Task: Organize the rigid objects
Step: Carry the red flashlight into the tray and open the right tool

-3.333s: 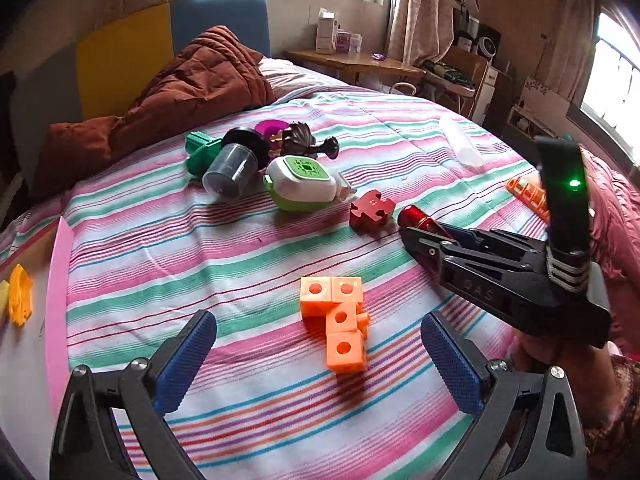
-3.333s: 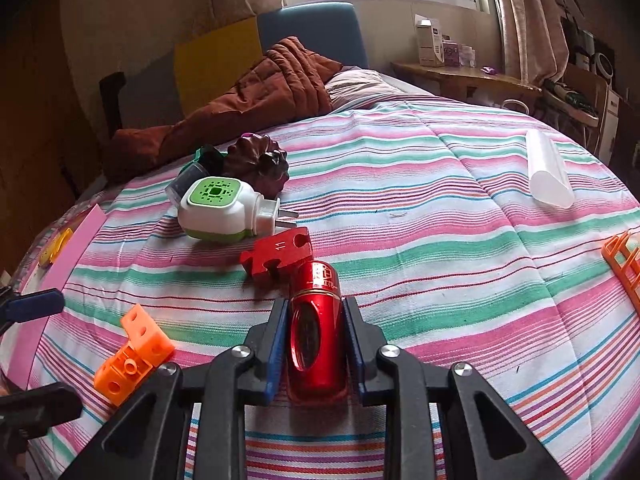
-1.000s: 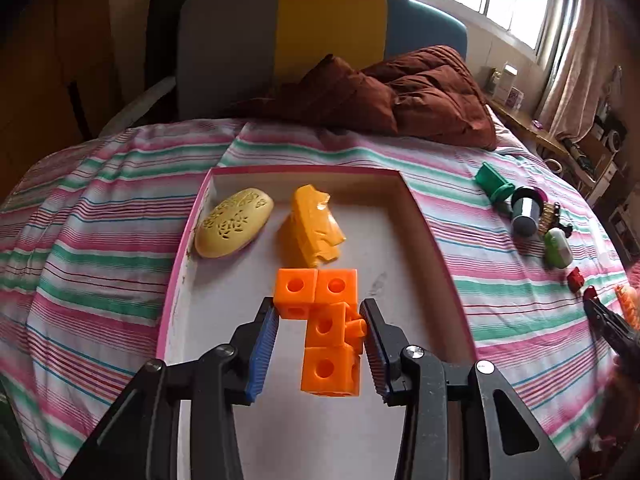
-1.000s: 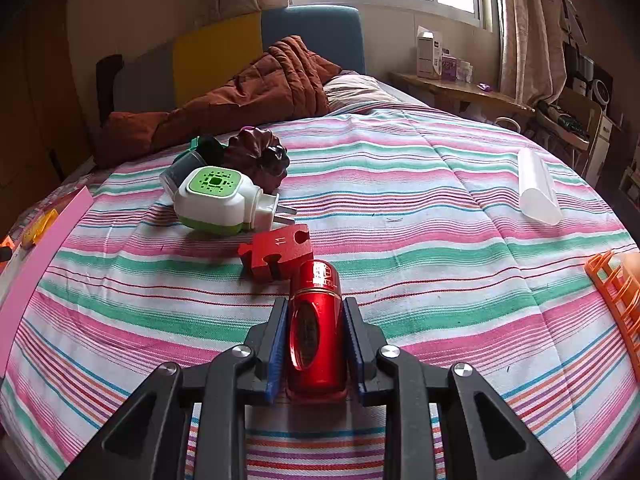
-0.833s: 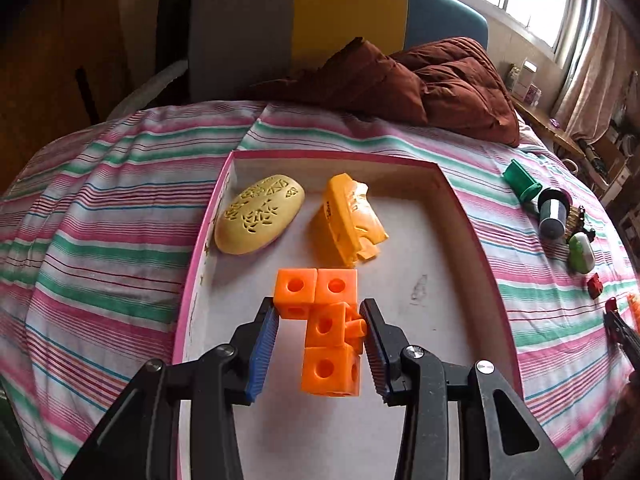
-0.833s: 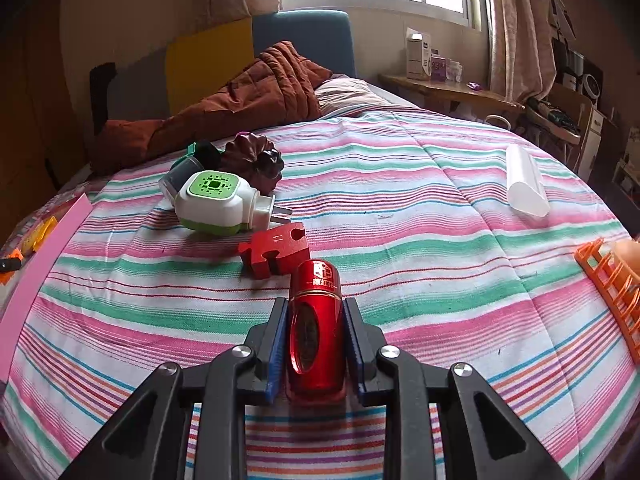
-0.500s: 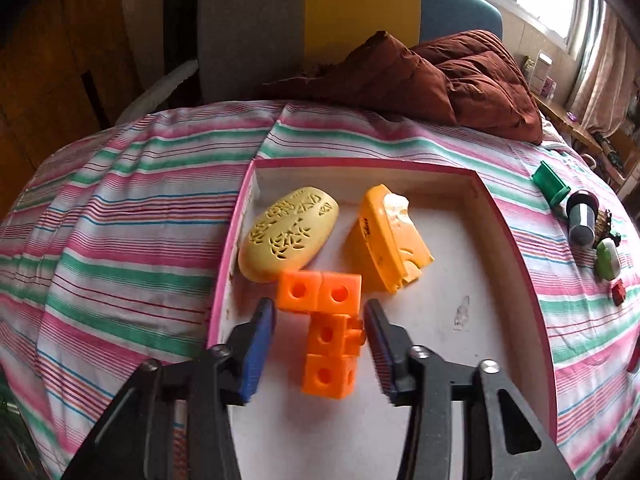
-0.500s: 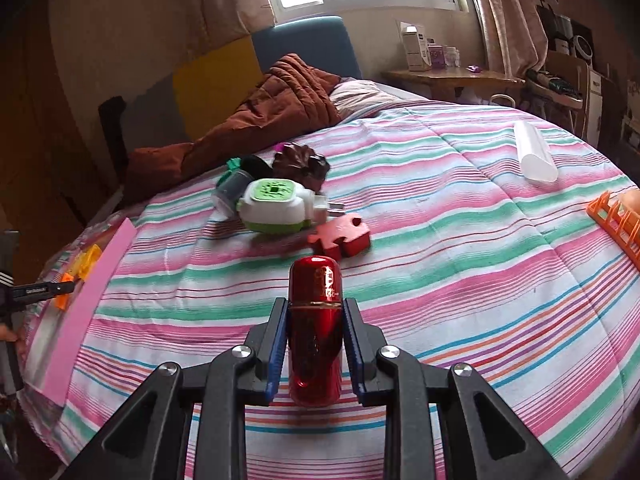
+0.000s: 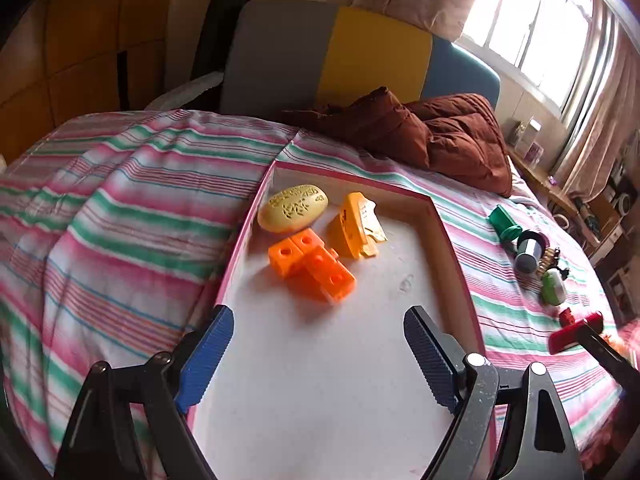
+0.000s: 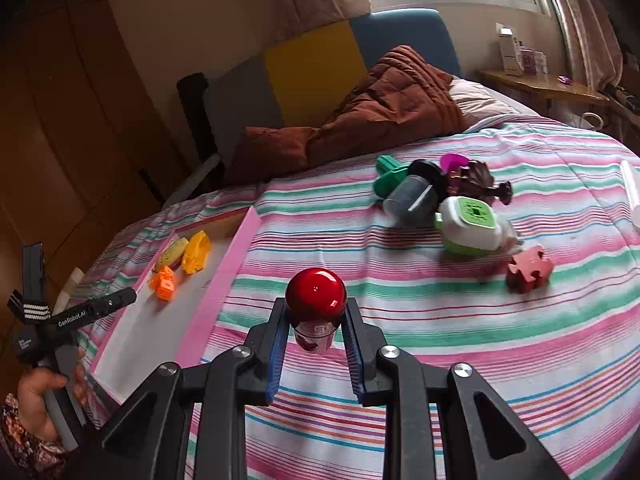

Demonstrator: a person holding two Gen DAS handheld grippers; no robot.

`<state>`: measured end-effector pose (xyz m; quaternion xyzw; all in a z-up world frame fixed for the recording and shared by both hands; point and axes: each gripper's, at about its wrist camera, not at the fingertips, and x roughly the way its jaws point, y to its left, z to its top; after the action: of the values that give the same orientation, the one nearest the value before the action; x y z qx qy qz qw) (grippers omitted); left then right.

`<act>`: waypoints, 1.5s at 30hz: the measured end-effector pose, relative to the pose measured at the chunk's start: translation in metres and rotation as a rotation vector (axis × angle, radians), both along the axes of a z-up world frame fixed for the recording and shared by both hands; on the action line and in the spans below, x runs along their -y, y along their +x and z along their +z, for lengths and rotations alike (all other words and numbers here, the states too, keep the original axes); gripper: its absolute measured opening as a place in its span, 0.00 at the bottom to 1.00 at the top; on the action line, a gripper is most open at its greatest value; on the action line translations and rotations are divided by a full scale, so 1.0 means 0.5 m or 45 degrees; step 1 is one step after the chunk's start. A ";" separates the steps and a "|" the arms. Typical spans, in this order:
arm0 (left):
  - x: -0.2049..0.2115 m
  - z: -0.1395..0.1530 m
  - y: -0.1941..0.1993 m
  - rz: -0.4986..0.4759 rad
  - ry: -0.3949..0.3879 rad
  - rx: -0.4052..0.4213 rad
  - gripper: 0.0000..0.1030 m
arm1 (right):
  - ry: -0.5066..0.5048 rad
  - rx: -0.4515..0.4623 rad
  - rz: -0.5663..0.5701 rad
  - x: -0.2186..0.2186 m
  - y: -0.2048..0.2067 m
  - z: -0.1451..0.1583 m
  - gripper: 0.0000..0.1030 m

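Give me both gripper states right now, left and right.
Left gripper: open, empty, over the pink tray.
Right gripper: closed on the red canister.

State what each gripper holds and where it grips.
Left gripper: nothing, jaws open over the pink tray. Right gripper: red cylinder, pinched on its sides below the domed end.

Orange cube cluster (image 9: pixel 312 266), pale yellow oval (image 9: pixel 292 208), pink-rimmed white tray (image 9: pixel 448 236), glossy red canister (image 10: pixel 316 308), pink-green striped bedspread (image 10: pixel 460 320).
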<state>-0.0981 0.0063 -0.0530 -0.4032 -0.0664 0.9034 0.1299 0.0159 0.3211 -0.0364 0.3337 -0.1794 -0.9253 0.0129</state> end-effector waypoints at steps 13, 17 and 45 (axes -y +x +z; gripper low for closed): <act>0.000 -0.001 0.062 0.030 0.042 -0.040 0.90 | -0.023 -0.032 0.234 0.123 -0.111 0.062 0.25; -0.005 -0.008 0.067 0.023 0.032 -0.031 0.90 | 0.001 0.013 0.318 0.170 -0.168 0.058 0.25; 0.017 -0.009 0.070 0.074 0.081 -0.009 0.94 | 0.110 0.269 0.359 0.264 -0.415 -0.019 0.34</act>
<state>-0.0633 -0.0022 -0.0576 -0.3934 -0.1061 0.9057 0.1167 -0.1916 0.1889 -0.0459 0.4511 -0.0913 -0.8810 0.1093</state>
